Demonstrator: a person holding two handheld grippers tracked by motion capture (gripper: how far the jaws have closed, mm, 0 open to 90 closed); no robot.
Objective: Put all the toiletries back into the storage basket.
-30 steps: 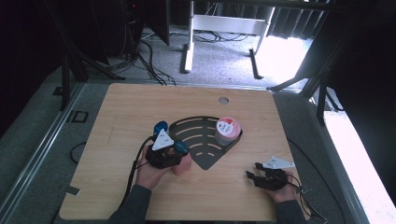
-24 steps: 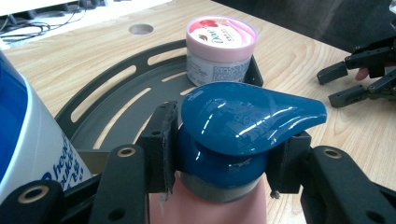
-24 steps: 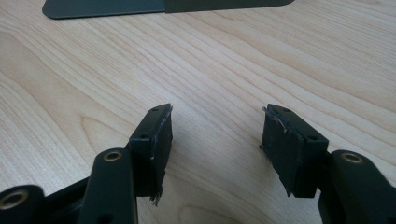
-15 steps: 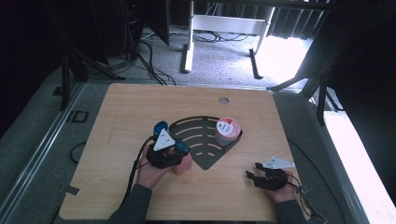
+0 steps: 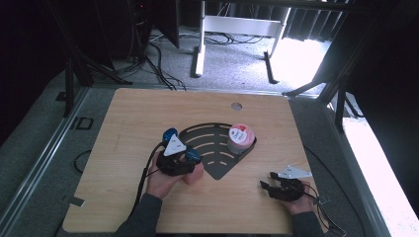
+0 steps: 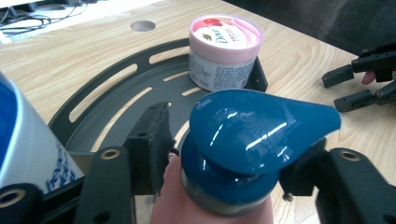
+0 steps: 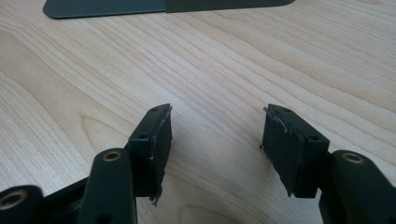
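A pink pump bottle point(image 6: 205, 205) with a glossy blue pump head point(image 6: 252, 126) stands at the near edge of the dark fan-shaped tray point(image 5: 207, 143). My left gripper point(image 5: 190, 160) straddles the bottle's neck point(image 6: 224, 154). Its jaws have just been opening, and a thin gap shows beside the left pad point(image 6: 156, 140). A pink-lidded Dove jar point(image 5: 241, 138) sits in the tray's right corner point(image 6: 224, 46). My right gripper point(image 5: 269, 187) rests low over bare wood at the front right, open with nothing between its jaws point(image 7: 215, 140).
A white container with blue print point(image 6: 28, 140) stands close on the left of the left gripper, and its blue top point(image 5: 169, 133) shows from above. A round hole point(image 5: 236, 105) is in the tabletop at the back. Cables lie on the floor beyond the table.
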